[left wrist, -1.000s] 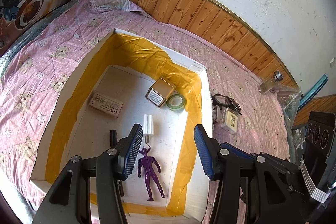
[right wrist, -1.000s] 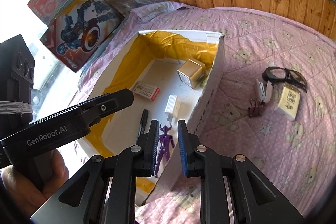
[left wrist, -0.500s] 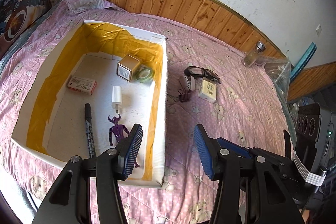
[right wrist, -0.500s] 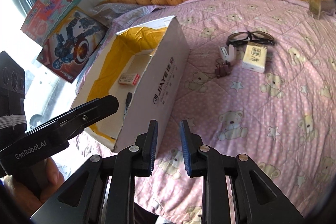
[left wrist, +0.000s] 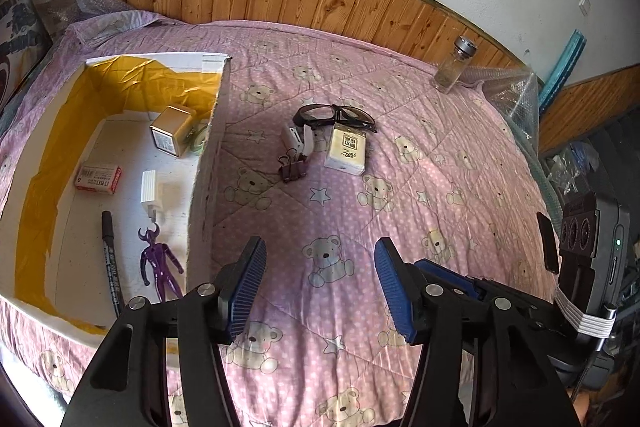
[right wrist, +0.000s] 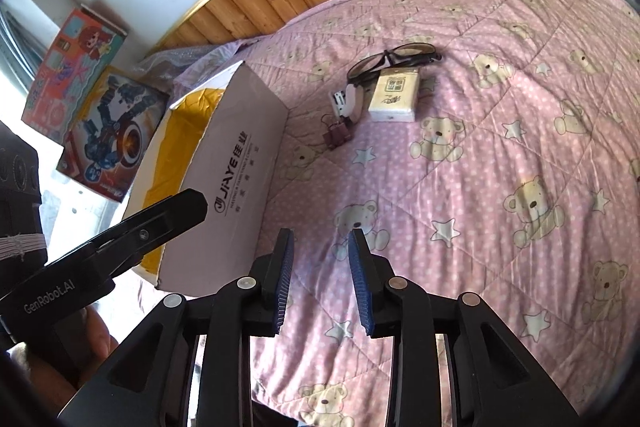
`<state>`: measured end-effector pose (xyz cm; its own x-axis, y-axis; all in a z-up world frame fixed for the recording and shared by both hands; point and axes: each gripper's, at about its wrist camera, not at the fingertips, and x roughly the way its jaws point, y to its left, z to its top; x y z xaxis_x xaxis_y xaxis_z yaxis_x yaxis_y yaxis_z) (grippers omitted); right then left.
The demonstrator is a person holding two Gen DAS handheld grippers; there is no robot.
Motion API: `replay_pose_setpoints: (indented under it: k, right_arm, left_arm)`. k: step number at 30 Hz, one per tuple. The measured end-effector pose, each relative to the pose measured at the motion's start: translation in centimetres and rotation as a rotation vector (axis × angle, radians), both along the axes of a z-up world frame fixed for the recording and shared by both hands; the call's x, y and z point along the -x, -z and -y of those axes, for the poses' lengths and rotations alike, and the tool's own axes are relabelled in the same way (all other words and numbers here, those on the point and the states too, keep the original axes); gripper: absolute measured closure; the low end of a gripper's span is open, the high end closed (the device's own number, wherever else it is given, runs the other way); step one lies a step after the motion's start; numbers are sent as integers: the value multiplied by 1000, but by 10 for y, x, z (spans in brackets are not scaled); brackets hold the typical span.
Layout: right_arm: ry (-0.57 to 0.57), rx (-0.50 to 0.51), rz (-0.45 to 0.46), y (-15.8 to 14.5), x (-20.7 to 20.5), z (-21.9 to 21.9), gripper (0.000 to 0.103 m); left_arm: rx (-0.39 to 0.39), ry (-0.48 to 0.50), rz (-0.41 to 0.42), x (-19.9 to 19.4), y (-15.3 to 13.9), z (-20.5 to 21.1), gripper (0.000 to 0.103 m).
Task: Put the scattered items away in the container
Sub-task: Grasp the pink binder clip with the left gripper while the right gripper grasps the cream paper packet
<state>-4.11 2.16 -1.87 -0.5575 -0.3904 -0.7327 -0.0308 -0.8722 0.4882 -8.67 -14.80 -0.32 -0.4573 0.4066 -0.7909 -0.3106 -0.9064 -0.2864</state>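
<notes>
A white cardboard box [left wrist: 208,155] lined with yellow tape sits at the left of the pink quilt. Inside lie a purple figure [left wrist: 160,267], a black marker [left wrist: 110,259], a white charger [left wrist: 149,187], a gold box [left wrist: 170,131] and a red-and-white packet [left wrist: 98,179]. On the quilt beyond lie dark glasses [left wrist: 336,115], a tissue pack [left wrist: 347,149], a white clip [left wrist: 298,139] and a binder clip [left wrist: 294,167]. My left gripper [left wrist: 320,259] hangs open over bare quilt, right of the box. My right gripper [right wrist: 320,243] is open more narrowly, empty, beside the box wall [right wrist: 240,179].
A glass jar [left wrist: 454,67] stands at the quilt's far right corner by bubble wrap [left wrist: 512,95]. Two toy boxes [right wrist: 108,131] lean left of the cardboard box. Wood panelling backs the bed. A hand [right wrist: 80,347] holds the left gripper's handle.
Both grippers have swung right, from over the box to above the open quilt. The scattered items now sit ahead of them. The right jaws have parted a little wider.
</notes>
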Motion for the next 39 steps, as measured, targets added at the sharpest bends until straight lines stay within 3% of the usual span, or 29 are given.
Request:
replay_pose_setpoints:
  k: [8,14,18,28,29,33,36,39]
  right_arm:
    - [45,13,-3,2,42,-37,64]
    - [71,0,30,18,91,-53,56]
    - [78,-52,62,33,125,-54,50]
    - [31,-191,142,72,203,-41,47]
    - [21,-213,158,78,209,-37,47]
    - [5,-191,153,94,217,-35,37]
    - [7,-162,129,96,213,-39,39]
    - [5,-125,111,94,208,-45,54]
  left_arm:
    - [33,-10,37,45,28,-32,42]
    - [36,-73,106,96,65,-39,42]
    - [58,-104,145,122,91,-44,42]
    - [115,-185,175,157,132,-55,42]
    - [121,-188,173,158,136,-54,43]
    - [117,-213,104,158,136,-47,68]
    - [104,-208,86,156,136,-44,69]
    - [93,-205,78,152,135,-41,69]
